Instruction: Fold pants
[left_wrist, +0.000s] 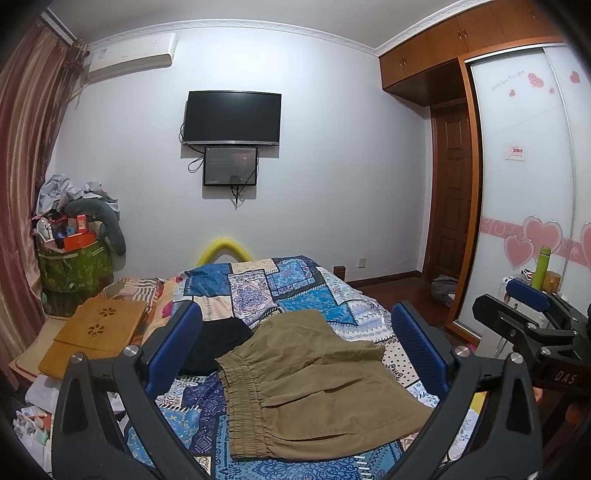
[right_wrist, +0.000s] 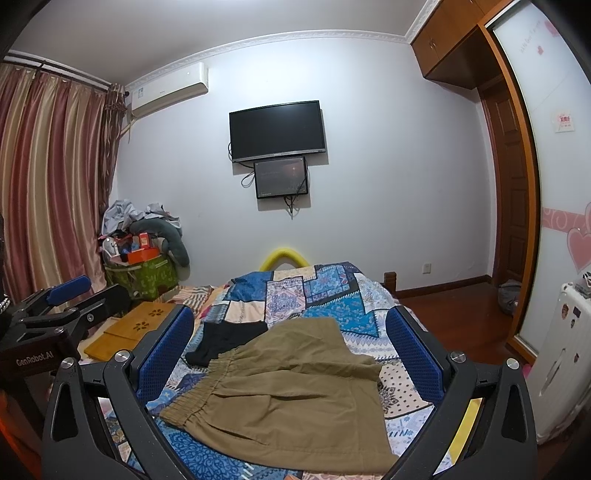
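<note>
Khaki pants (left_wrist: 314, 384) with an elastic waistband lie spread on the patchwork bedspread (left_wrist: 295, 291), waistband toward the left, one leg folded up toward the far side. In the right wrist view the same khaki pants (right_wrist: 288, 391) fill the space below the fingers. My left gripper (left_wrist: 295, 343) hovers above the pants, open, with nothing between its blue pads. My right gripper (right_wrist: 291, 347) is also open and empty, held above the pants. The right gripper (left_wrist: 532, 314) shows at the right edge of the left wrist view, and the left gripper (right_wrist: 59, 306) at the left edge of the right wrist view.
A black garment (left_wrist: 218, 343) lies on the bed beside the waistband. A wooden lap tray (left_wrist: 96, 332) rests left of the bed. A cluttered green basket (left_wrist: 74, 266) stands by the curtain. A wardrobe with sliding doors (left_wrist: 524, 177) and a white appliance (right_wrist: 561, 354) are on the right.
</note>
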